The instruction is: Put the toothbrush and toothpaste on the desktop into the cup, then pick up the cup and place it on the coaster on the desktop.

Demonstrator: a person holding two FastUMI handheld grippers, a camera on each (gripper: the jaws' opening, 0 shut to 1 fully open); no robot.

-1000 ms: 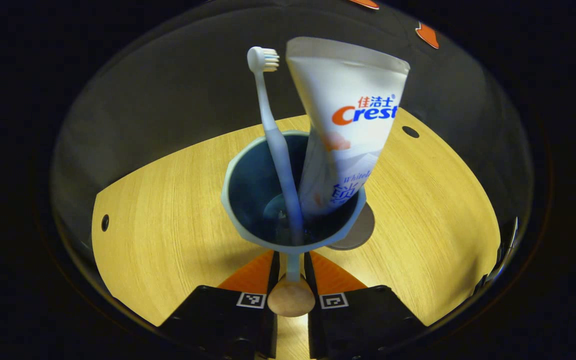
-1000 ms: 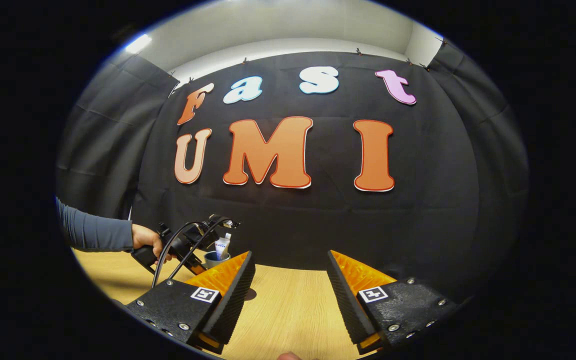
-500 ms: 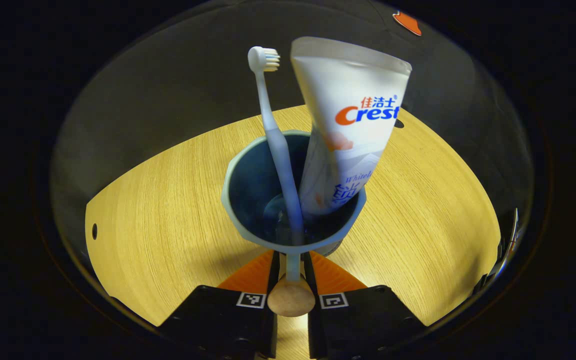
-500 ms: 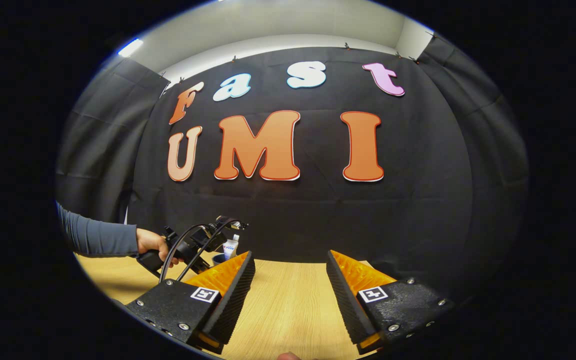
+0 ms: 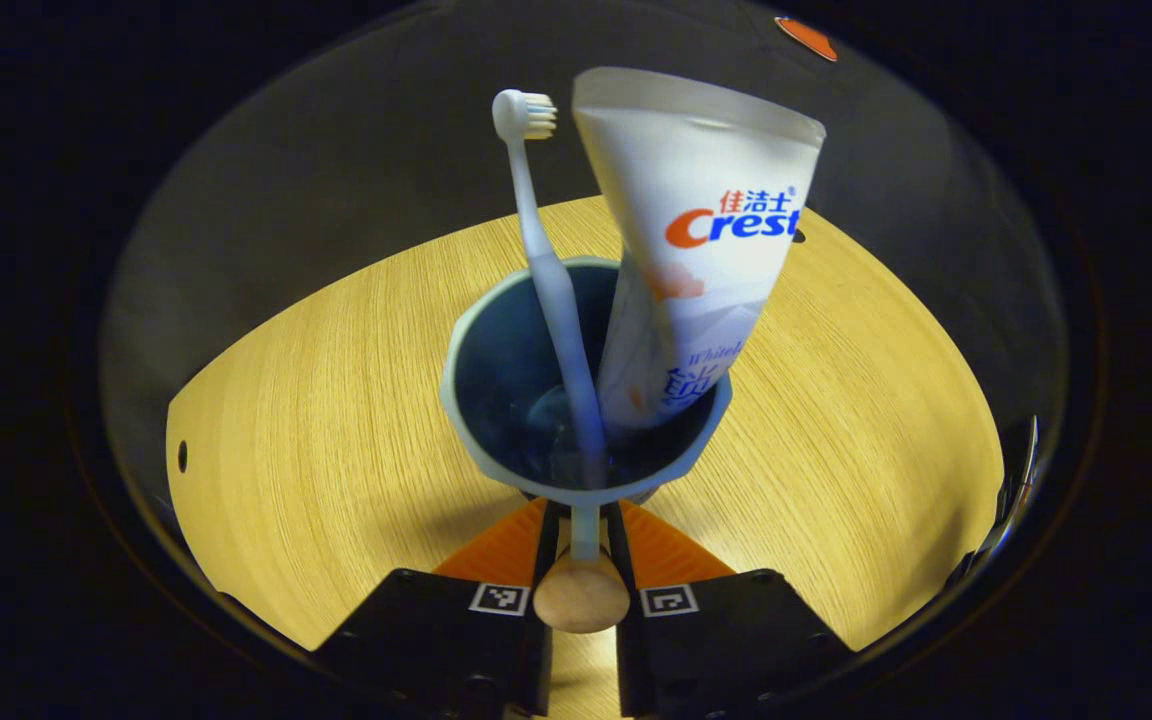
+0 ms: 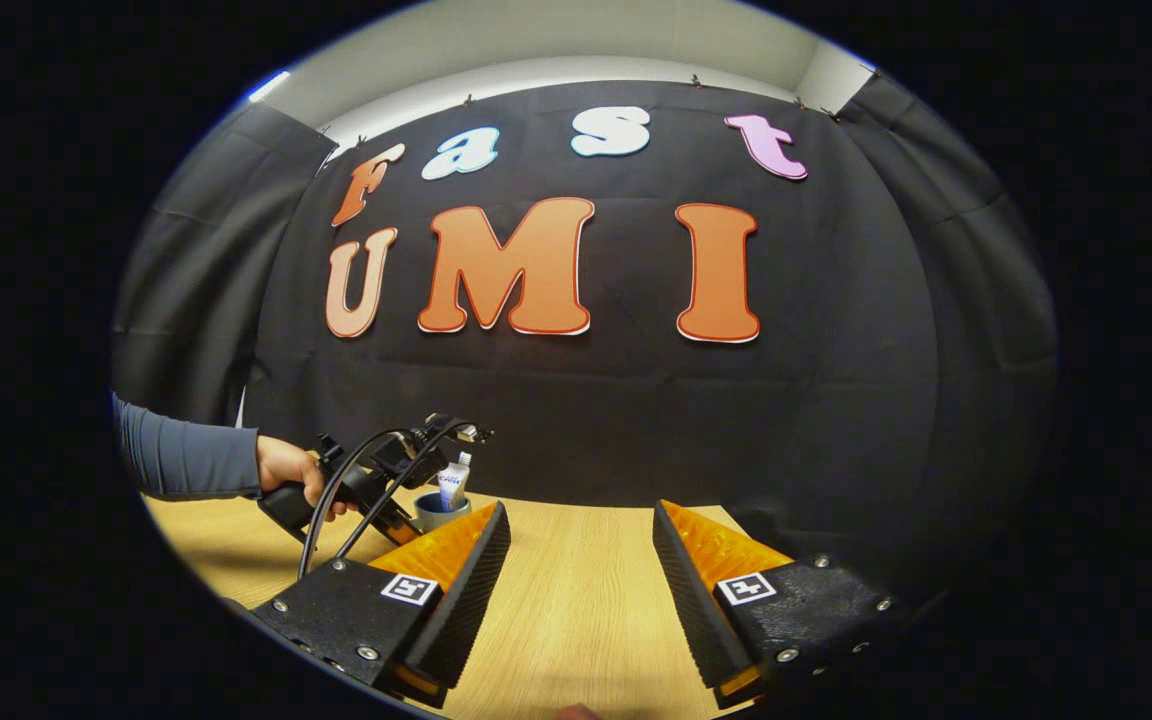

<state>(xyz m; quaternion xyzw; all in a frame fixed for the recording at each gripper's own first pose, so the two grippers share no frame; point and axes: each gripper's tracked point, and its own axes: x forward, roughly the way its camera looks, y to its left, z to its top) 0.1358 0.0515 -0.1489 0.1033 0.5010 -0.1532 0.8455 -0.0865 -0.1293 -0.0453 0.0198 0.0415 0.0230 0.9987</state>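
Both fingers [image 5: 521,545] clamp cup [image 5: 496,385] handle; cup base hidden.

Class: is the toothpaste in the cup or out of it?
In: the toothpaste stands with its lower end inside the cup, beside the toothbrush.

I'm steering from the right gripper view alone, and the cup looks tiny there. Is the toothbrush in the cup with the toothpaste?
Observer: Yes. In the left gripper view the toothbrush stands head up inside the cup, right beside the toothpaste.
Operator: And how does the left claw hold the cup?
Observer: The left claw is shut on the cup's thin handle, both fingers pressing its sides. The handle's round wooden knob sits just behind the fingertips.
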